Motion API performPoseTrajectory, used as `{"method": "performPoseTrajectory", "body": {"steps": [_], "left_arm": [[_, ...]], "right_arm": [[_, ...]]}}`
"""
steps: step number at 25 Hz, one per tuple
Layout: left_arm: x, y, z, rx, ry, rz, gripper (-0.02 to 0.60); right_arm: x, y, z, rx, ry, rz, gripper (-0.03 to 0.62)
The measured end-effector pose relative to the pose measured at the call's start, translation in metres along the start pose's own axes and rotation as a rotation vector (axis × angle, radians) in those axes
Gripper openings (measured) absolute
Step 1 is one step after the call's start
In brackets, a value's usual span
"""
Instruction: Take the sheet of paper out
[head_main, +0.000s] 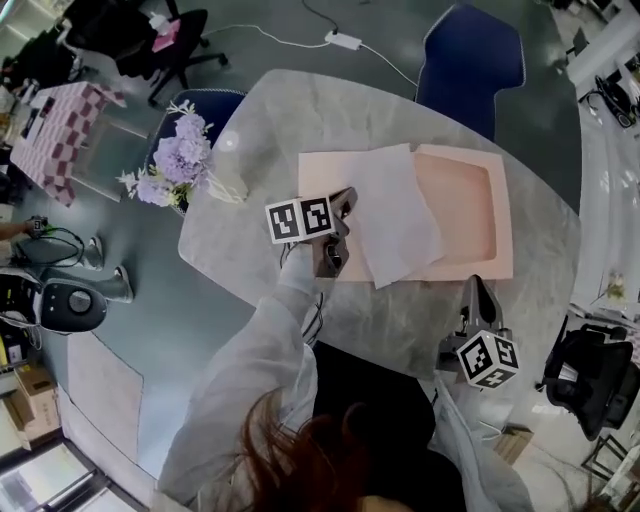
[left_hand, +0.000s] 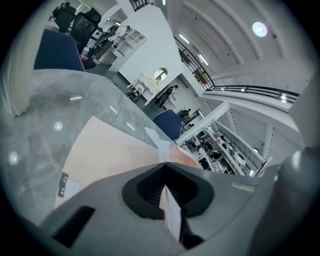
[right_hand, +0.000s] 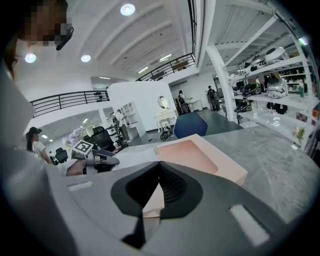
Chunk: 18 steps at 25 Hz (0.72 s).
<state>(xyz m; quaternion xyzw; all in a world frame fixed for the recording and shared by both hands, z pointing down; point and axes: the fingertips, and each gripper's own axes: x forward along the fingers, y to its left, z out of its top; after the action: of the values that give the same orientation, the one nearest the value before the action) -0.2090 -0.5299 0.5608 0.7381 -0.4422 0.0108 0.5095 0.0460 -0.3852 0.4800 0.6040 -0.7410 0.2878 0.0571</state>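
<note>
A white sheet of paper (head_main: 395, 215) lies askew over a shallow pink tray (head_main: 500, 220) on the marble table (head_main: 300, 110). It covers the tray's left half. My left gripper (head_main: 346, 228) is shut on the sheet's left edge. In the left gripper view the paper (left_hand: 159, 142) runs as a thin white strip between the closed jaws (left_hand: 164, 167), with the pink tray (left_hand: 110, 150) beyond. My right gripper (head_main: 477, 285) is at the tray's near edge, and its jaws (right_hand: 159, 167) are shut on a corner of the pink tray (right_hand: 192, 155).
A vase of purple flowers (head_main: 175, 160) stands at the table's left end. A blue chair (head_main: 470, 55) is at the far side and another (head_main: 215, 105) sits behind the flowers. A black chair (head_main: 590, 370) stands at the right. The table's near edge runs close to my body.
</note>
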Motion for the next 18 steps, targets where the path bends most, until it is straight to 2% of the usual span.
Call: {"method": "performPoseTrajectory", "body": {"steps": [6,10,18], "left_arm": [[-0.044,-0.008,0.000,0.081,-0.073,0.023,0.009],[-0.073,-0.021,-0.008,0.168,-0.125,0.048,0.009],[-0.130,-0.045,-0.039,0.320,-0.235,0.115,0.009]], "right_arm": [[-0.004,0.015,0.000,-0.029,-0.020,0.032,0.011],[-0.012,0.023,0.000,-0.042,-0.020,0.068,0.011],[-0.029,0.039,-0.001,-0.156,-0.010,0.144,0.011]]}}
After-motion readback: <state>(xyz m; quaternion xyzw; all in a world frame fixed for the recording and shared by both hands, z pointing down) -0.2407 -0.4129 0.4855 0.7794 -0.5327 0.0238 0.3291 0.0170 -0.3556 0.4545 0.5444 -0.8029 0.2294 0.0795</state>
